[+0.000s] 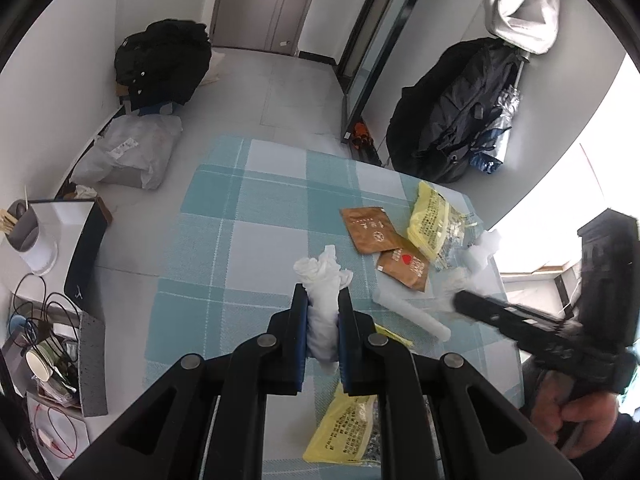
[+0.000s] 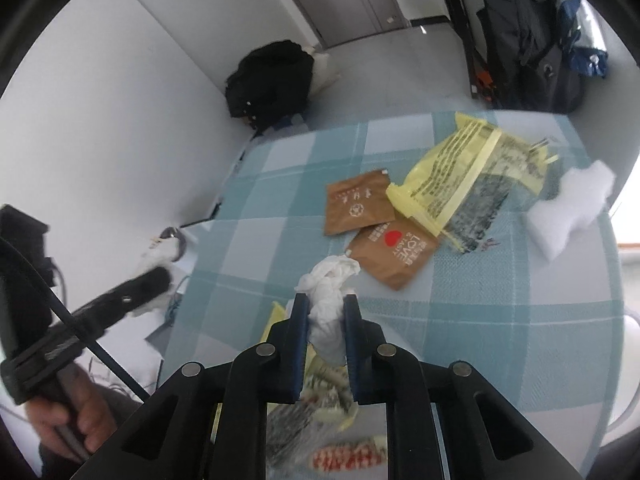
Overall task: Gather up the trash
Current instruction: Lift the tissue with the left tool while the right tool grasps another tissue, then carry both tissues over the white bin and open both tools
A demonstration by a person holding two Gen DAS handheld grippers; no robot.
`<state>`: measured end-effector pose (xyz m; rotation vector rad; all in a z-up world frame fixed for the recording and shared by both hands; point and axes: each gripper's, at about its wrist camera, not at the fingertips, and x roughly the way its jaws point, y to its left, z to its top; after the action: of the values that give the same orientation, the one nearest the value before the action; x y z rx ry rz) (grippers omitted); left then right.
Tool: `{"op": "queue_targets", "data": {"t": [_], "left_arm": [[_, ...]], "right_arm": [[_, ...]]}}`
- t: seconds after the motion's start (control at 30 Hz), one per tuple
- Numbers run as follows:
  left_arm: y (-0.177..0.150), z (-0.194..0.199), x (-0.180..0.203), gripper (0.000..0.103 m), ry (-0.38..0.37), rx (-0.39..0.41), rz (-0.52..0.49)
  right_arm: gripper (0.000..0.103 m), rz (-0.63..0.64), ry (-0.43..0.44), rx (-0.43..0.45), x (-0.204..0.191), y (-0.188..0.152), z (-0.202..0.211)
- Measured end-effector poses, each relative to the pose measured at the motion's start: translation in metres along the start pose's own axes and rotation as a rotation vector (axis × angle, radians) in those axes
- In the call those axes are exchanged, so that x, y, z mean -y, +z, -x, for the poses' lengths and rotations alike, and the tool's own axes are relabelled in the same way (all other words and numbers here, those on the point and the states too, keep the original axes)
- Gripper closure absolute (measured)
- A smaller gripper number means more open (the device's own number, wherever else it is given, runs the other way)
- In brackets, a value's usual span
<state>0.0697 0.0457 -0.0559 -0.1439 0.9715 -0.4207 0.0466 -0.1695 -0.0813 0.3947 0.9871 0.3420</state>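
Note:
My left gripper [image 1: 323, 300] is shut on a crumpled white tissue [image 1: 325, 280] and holds it above the blue checked table [image 1: 224, 240]. My right gripper [image 2: 325, 308] is shut on another crumpled white tissue [image 2: 330, 280] above the same table [image 2: 500, 320]. On the cloth lie two brown sachets [image 1: 370, 229] [image 1: 404, 266], a yellow plastic bag [image 1: 430, 222], a white foam tube [image 1: 412, 314] and a white foam block [image 2: 570, 210]. A second yellow bag [image 1: 344, 428] lies under my left gripper. The right gripper shows blurred at the right of the left wrist view [image 1: 456, 300].
A black backpack [image 1: 164, 60] and a white plastic-wrapped bundle [image 1: 128, 152] sit on the floor beyond the table. A dark bag [image 1: 452, 116] leans at the far right wall. A side table with a cup [image 1: 30, 236] and cables [image 1: 44, 320] stands left.

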Motion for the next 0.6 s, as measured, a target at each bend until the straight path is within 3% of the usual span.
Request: {"op": "queue_targets", "data": {"t": [0.37,0.6], "left_arm": [[0.012,0.039,0.082,0.094,-0.035,0.092,-0.152],[0.022,0.055,0.162,0.094,-0.14,0.126,-0.255]], "right_arm": [[0.087,0.08,0.037,0.182,0.013,0.008,0.129],[0.087,0.115,-0.034,0.337,0.041,0.005,0.234]]}}
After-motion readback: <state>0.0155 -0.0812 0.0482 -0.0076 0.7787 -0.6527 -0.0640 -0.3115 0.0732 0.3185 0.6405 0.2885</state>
